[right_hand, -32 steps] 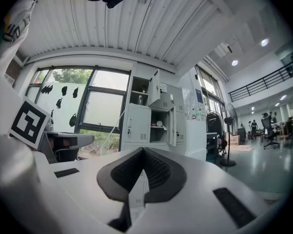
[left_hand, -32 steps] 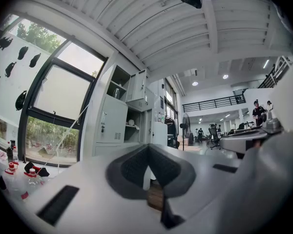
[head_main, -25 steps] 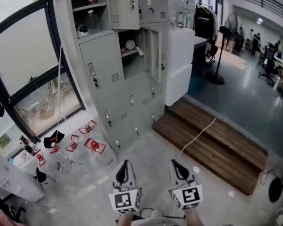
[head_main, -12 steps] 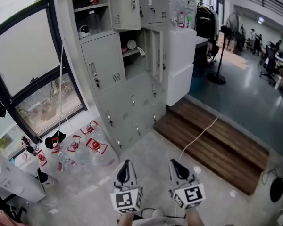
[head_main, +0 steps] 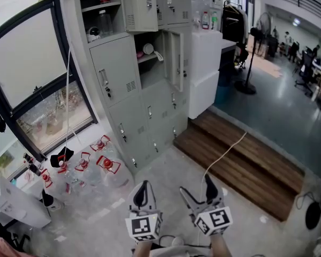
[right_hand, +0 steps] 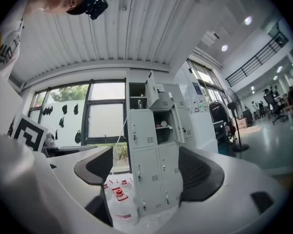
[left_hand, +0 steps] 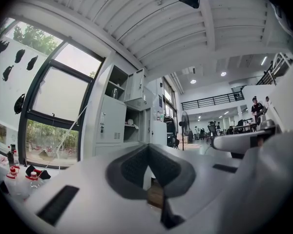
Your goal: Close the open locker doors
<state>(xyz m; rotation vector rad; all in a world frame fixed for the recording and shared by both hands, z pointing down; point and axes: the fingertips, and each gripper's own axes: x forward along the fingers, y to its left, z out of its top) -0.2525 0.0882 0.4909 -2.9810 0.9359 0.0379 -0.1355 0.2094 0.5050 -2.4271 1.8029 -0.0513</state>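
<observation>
Grey open locker doors (head_main: 176,61) stand ahead; our right gripper (head_main: 198,190), seemingly nearer, has just been opening, empty; left gripper (head_main: 143,186) clenched.

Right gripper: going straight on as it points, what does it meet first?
Probably the closed lower locker doors, framed by its empty, just-opened jaws; water jugs sit lower left; depth unclear.

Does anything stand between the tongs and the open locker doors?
Nothing visible does. Bare floor runs from the left tongs and the right tongs, whose jaws have just been opening on nothing, to the open locker doors. Water jugs stand left of that path, a wooden step right.
</observation>
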